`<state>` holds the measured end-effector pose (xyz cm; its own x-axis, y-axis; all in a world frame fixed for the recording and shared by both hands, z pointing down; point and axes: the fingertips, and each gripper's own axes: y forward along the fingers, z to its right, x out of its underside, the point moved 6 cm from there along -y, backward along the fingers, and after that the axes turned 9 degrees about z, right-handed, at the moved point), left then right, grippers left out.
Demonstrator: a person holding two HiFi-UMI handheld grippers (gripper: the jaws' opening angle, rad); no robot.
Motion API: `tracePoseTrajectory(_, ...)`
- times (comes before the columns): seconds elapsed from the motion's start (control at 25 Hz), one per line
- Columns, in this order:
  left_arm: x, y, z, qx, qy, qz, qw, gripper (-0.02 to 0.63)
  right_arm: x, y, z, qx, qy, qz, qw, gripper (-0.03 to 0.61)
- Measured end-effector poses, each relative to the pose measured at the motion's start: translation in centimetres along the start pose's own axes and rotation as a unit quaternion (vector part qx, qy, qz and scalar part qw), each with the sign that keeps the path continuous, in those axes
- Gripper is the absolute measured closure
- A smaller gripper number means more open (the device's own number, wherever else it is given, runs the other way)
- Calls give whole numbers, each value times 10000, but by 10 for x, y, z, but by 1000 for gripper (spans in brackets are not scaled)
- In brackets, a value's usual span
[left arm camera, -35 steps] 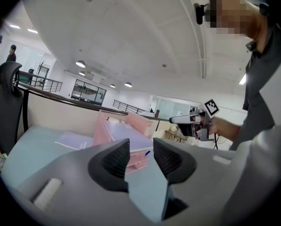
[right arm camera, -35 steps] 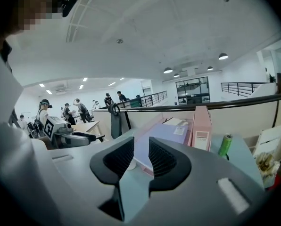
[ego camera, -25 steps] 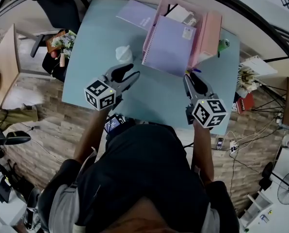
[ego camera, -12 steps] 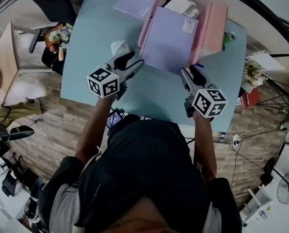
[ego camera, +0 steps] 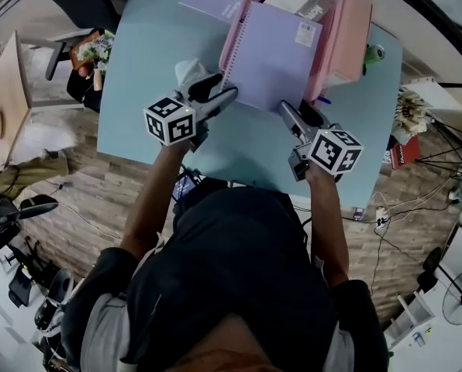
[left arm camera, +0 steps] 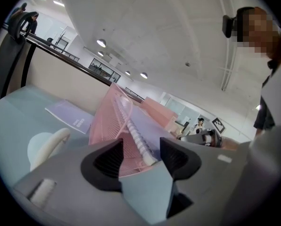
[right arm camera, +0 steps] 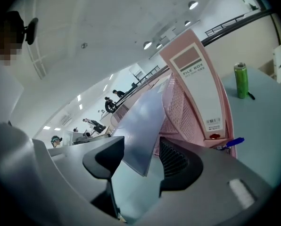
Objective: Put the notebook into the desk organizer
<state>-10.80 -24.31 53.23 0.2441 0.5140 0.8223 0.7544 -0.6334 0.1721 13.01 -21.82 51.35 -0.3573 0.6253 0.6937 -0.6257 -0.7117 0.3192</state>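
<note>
Right hand-held gripper (right arm camera: 140, 160): jaws are standing apart, having just been opening, with the notebook (ego camera: 274, 53) corner lying loose between them. Left hand-held gripper (left arm camera: 140, 150): jaws are likewise apart, straddling the spiral-bound corner without pinching. The notebook is leaning in the pink organizer (ego camera: 229, 49), its long axis running 6 to 12 o'clock and its near end projecting over the counter (ego camera: 138, 68). Both grippers are sitting equally near. The coming push is judged to be heading toward 12 o'clock.

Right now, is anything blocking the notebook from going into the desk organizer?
Nothing visible does. The notebook already leans inside the pink desk organizer, its lower edge jutting out over the table.
</note>
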Motion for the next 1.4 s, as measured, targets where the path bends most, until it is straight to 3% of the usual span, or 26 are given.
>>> tracePoseTrajectory(0.08, 1, 1, 0, 18, 3, -5, 10000, 345, 2, 3, -1, 31, -35, 10, 10000, 366)
tracePoseTrajectory(0.16, 1, 2, 3, 54, 33, -3, 10000, 396, 3, 4, -2, 144, -228, 0, 9996, 368)
tracePoseTrajectory(0.24, 0, 2, 5, 12, 127, -9, 9999, 407, 3, 3, -3, 261, -474, -63, 9985, 391)
tracePoseTrajectory(0.48, 1, -8, 15, -263, 1047, -210, 9939, 413, 4, -5, -20, 319, -962, -146, 9947, 442)
tracePoseTrajectory(0.64, 3, -17, 23, -306, 1361, -325, 9897, 413, 8, -12, -32, 311, -1162, -165, 9926, 471)
tracePoseTrajectory(1.4, 22, -72, 59, -53, 1647, -506, 9850, 411, 54, -53, -71, 590, -1208, -123, 9908, 476)
